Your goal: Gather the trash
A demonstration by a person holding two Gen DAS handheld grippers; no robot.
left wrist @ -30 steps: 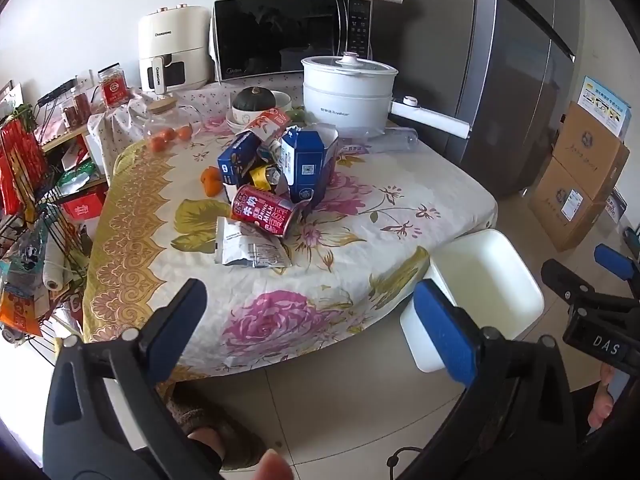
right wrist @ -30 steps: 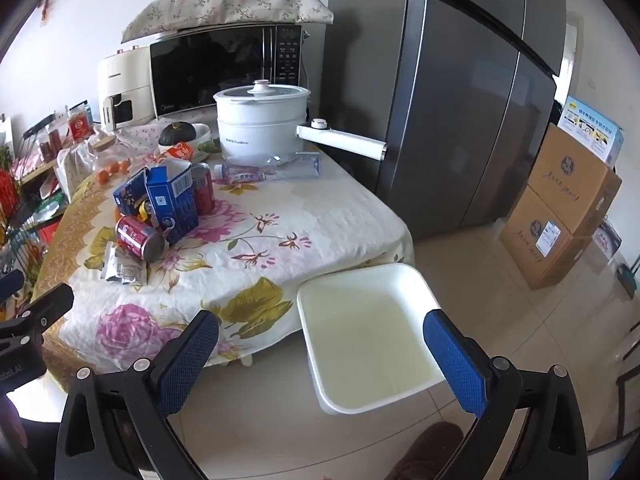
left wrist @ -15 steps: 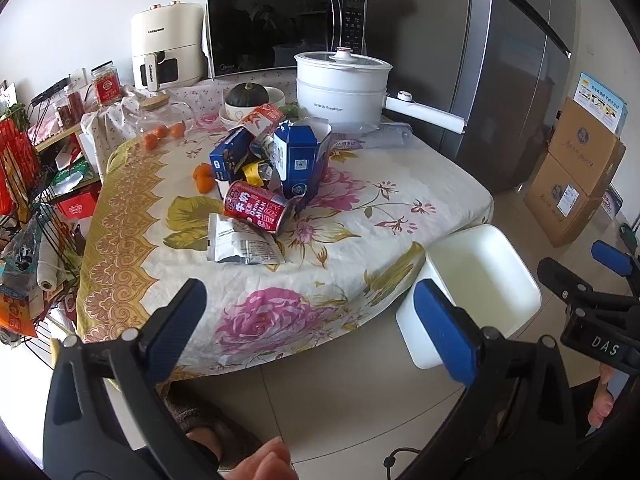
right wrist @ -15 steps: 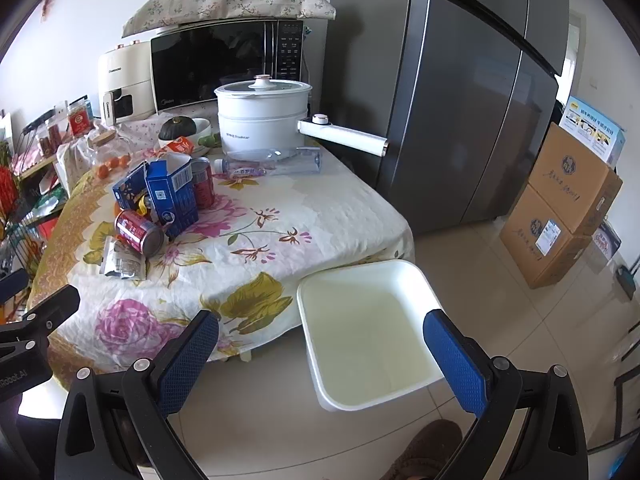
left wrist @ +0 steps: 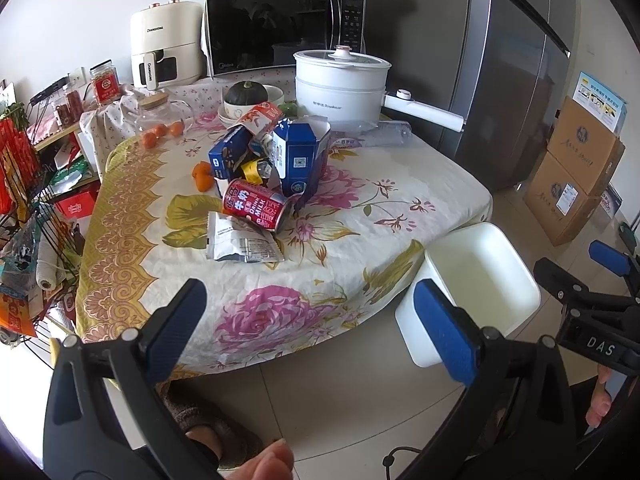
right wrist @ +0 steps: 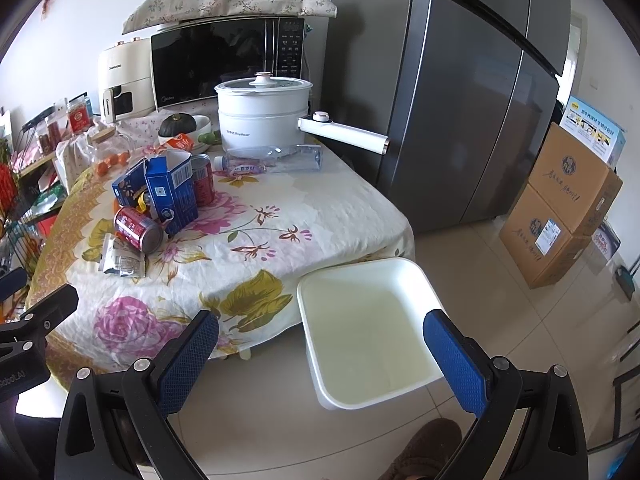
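the landmark here is the table (left wrist: 420, 184) under its floral cloth. both grippers hang off its near edge, above the tiled floor: the left gripper (left wrist: 316, 328) has its blue-padded fingers spread wide with nothing between them, and the right gripper (right wrist: 320, 356) is likewise spread and holding nothing.

the trash sits in a heap on the left half of the table. nearest the near edge lies a crumpled silver wrapper (left wrist: 240, 242), and just behind it, touching, a red milk can (left wrist: 256, 208) lies on its side (its label reads "drink milk"). behind the can stands a torn-open blue carton (left wrist: 298, 160), with a second blue carton (left wrist: 228, 152) leaning at its left and a yellow scrap wedged between them. another red can (right wrist: 203, 179) stands upright behind the carton, seen only from the right wrist view. toward the table's far side a clear plastic bottle (right wrist: 276, 160) lies flat in front of a white electric pot (right wrist: 262, 120).

a white bin (right wrist: 368, 328) stands on the floor against the table's near right corner, open at the top.
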